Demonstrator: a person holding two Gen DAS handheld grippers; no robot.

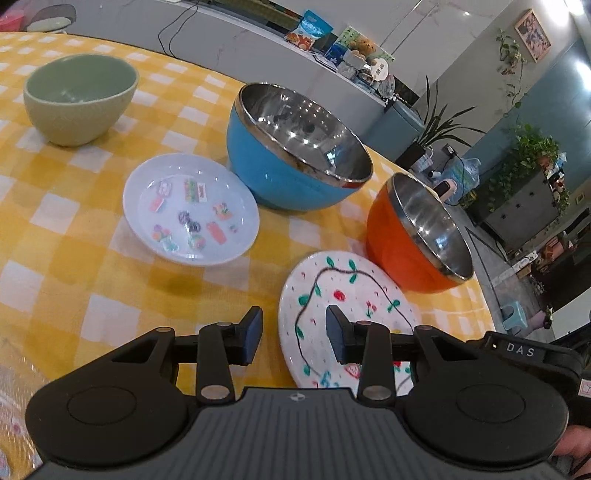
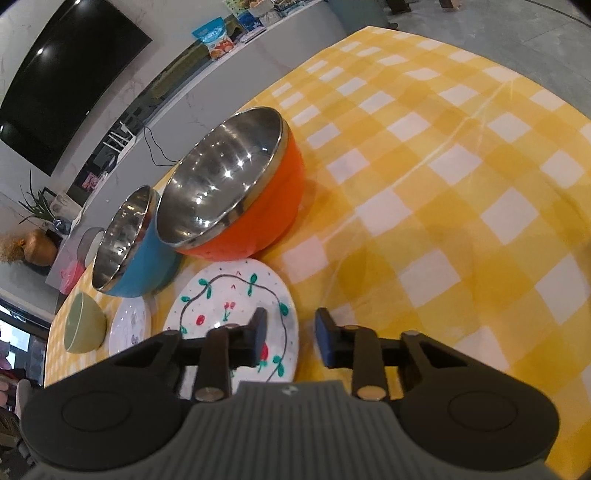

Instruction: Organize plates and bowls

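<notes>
On the yellow checked tablecloth (image 1: 74,258) stand a green ceramic bowl (image 1: 79,98), a blue steel-lined bowl (image 1: 295,147), an orange steel-lined bowl (image 1: 417,236), a small white sticker plate (image 1: 190,208) and a white plate painted with vines and cherries (image 1: 343,314). My left gripper (image 1: 294,338) is open and empty, its jaws either side of the painted plate's left rim. My right gripper (image 2: 290,338) is open and empty, its jaws either side of the painted plate's (image 2: 229,295) right rim. The orange bowl (image 2: 236,188), blue bowl (image 2: 133,243), green bowl (image 2: 83,328) and sticker plate (image 2: 129,325) line up to its left.
The tablecloth (image 2: 461,184) stretches right of the right gripper. The table edge (image 1: 480,295) runs just behind the orange bowl. A counter with snack bags (image 1: 310,31) and plants (image 1: 528,155) lies beyond the table.
</notes>
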